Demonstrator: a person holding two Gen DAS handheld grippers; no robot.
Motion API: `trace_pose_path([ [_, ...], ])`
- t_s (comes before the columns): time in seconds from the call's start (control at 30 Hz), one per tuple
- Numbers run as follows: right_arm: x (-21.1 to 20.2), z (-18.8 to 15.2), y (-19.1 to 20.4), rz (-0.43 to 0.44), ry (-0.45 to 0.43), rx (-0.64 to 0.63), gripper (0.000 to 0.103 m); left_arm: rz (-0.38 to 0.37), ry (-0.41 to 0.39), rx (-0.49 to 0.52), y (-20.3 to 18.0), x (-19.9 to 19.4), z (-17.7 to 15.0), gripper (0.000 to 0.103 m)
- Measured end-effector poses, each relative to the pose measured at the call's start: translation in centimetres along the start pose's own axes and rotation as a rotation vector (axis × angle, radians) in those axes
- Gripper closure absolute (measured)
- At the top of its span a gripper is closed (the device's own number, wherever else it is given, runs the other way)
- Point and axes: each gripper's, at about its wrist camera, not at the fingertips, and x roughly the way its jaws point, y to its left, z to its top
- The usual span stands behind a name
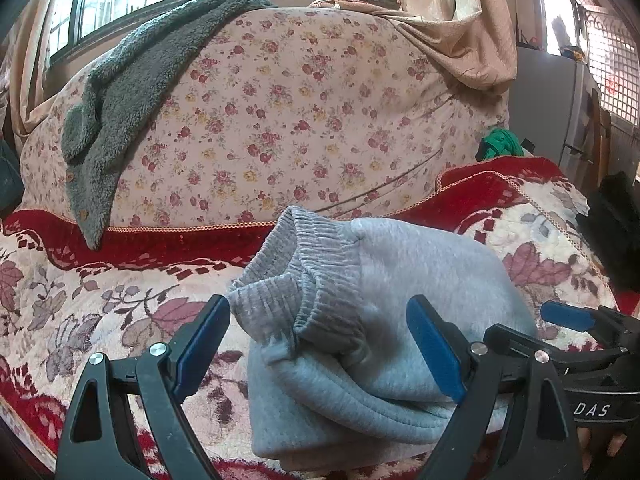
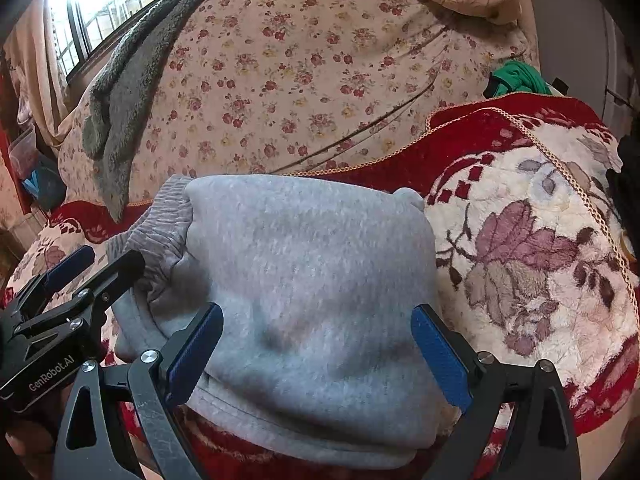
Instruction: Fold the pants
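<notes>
**Though folded small, the grey pants are soft and will slump if pinched thin**

While both grippers hover with nothing held, the biggest thing under them is the red-and-cream floral blanket point(image 1: 120, 280) covering the bed, and behind it rises a rose-print quilt point(image 1: 280, 120) with a grey fleece garment point(image 1: 120, 92) draped over its left shoulder. On the blanket, close in front of both cameras, lie the pants point(image 2: 304, 272): thick grey sweat fabric, already doubled into a plump bundle, with the ribbed elastic waistband point(image 1: 312, 280) bunched up at its left end.

I judge the bundle light, limp and springy, not slippery or fragile; the fleecy layers look likely to slide over one another and puff open again. A sound hold would take all layers together at a folded edge or corner, or at the firmer ribbed band, not the top sheet alone.

The left gripper point(image 1: 320, 344) has its jaws spread wide, the blue pads standing either side of the waistband end without pressing it. The right gripper point(image 2: 316, 344) is likewise wide apart, its pads flanking the near edge of the bundle with cloth between them but not pinched.

Writing: the right wrist view shows "GenRobot.AI" on the left gripper's body; the left wrist view shows "DAS" on the right gripper's body, the start hidden.
</notes>
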Motion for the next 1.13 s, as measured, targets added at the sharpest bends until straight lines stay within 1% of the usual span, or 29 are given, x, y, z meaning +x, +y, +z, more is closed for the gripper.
trace_pose_path([
  [0.67,0.3,0.06,-0.15,0.002,0.014,-0.002,0.005,-0.004,-0.002,0.001,0.03,0.03,0.08,0.014],
  [0.77,0.37,0.05,-0.24,0.002,0.017,-0.003,0.005,-0.006,-0.011,0.006,0.13,0.12,0.06,0.014],
  [0.97,0.51,0.06,-0.23,0.002,0.022,-0.002,0.005,-0.005,-0.054,0.032,0.12,-0.11,0.14,0.014],
  [1.13,0.56,0.12,-0.17,-0.001,0.019,-0.001,0.005,0.002,-0.046,0.034,0.09,-0.37,0.08,0.014],
])
